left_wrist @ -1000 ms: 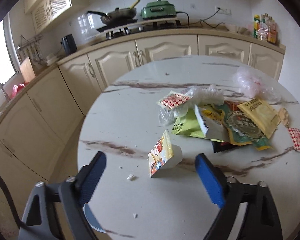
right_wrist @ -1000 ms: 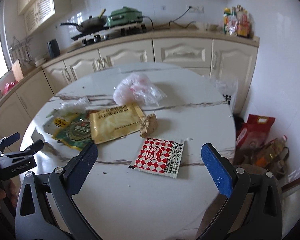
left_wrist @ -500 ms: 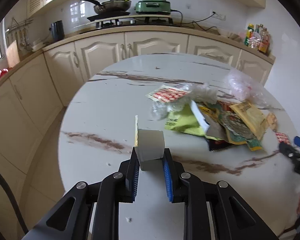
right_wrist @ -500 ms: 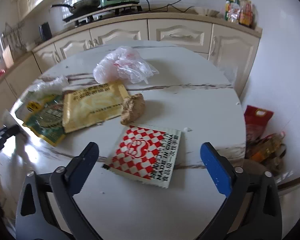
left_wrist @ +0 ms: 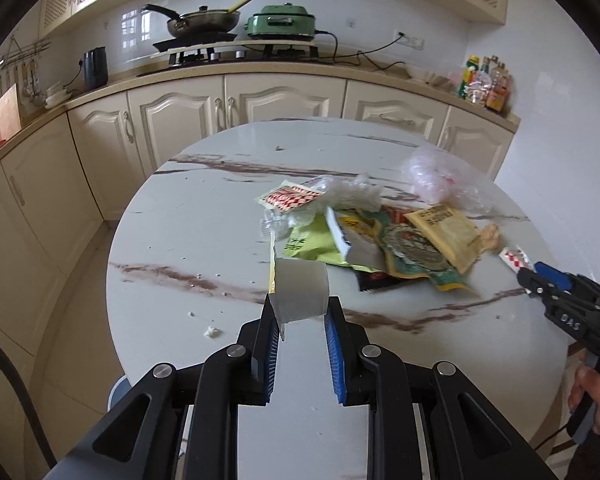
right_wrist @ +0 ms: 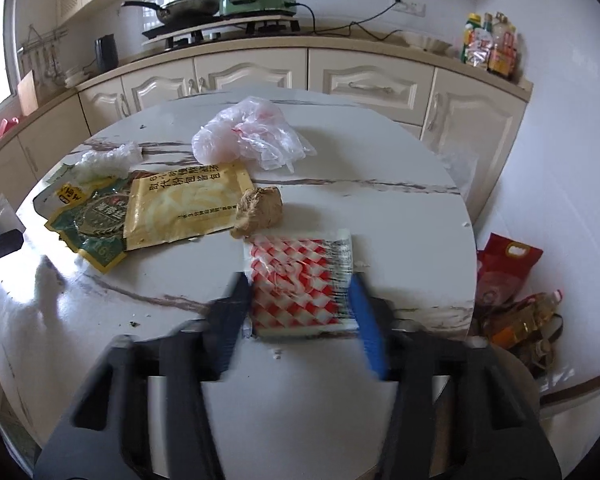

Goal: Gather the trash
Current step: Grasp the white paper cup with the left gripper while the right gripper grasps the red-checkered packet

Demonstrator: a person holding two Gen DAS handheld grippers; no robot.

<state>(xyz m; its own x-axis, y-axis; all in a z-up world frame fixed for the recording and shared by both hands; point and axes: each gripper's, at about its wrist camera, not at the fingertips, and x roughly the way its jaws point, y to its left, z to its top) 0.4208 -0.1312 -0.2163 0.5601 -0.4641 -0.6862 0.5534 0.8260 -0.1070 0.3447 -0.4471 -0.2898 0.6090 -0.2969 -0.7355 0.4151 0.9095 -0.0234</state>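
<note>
Both grippers at wrappers on the round marble surface (left_wrist: 188, 232).

The left gripper (left_wrist: 300, 320) is nearly shut, its pads clamped on a small silvery packet (left_wrist: 300, 290) raised just off the surface, nearer the camera than the wrapper pile (left_wrist: 380, 240). The right gripper (right_wrist: 300, 304) is closing around the red-and-white checkered wrapper (right_wrist: 296, 280), which lies flat on the surface between its jaws, just in front of the brown crumpled lump (right_wrist: 258, 210) at the pile's right end; whether the pads press it yet is blurred.
</note>
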